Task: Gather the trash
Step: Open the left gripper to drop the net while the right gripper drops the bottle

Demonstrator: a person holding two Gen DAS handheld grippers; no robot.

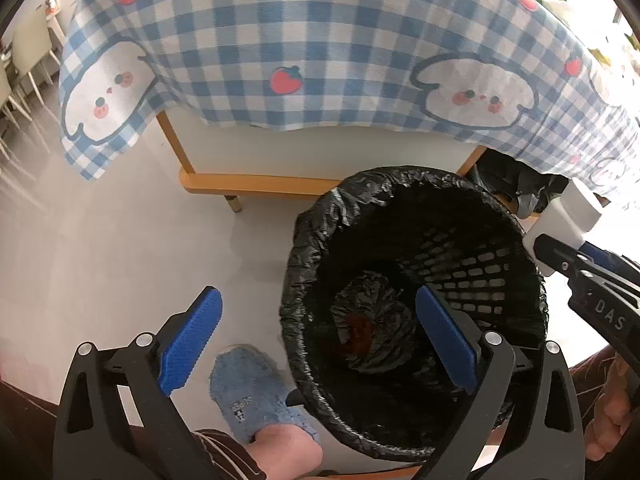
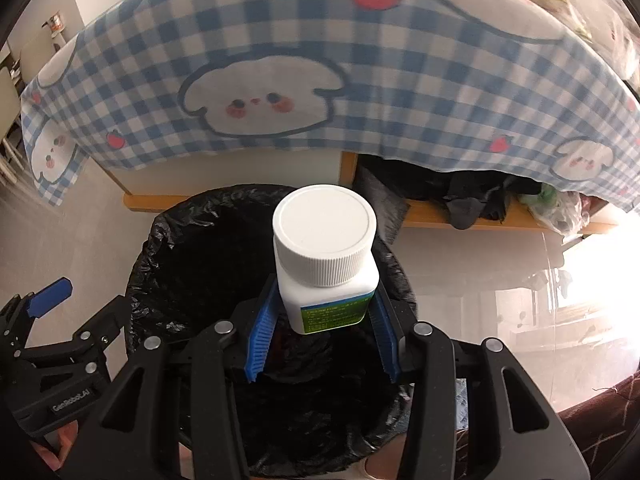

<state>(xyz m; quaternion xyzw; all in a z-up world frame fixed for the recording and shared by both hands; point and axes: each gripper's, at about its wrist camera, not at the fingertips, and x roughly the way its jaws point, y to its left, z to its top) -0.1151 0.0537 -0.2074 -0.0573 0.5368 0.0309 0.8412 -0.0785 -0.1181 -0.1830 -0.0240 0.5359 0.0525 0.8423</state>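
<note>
Checked tablecloth (image 2: 360, 60) behind, right gripper (image 2: 322, 336) clamping white bottle (image 2: 326, 256) — above lined bin (image 2: 192, 264), left gripper (image 1: 320, 336) wide.

- Left gripper (image 1: 316, 334): matte black plastic frame with triangular cut-outs, round silver screws at the pivots, and ridged bright-blue pads (image 1: 191, 338) on its jaws.
- Right gripper (image 2: 322, 338): the same black frame, silver screws and blue ribbed pads.
- Person: bare ankle, fluffy light-blue slipper (image 1: 256, 390), dark striped clothing.
</note>
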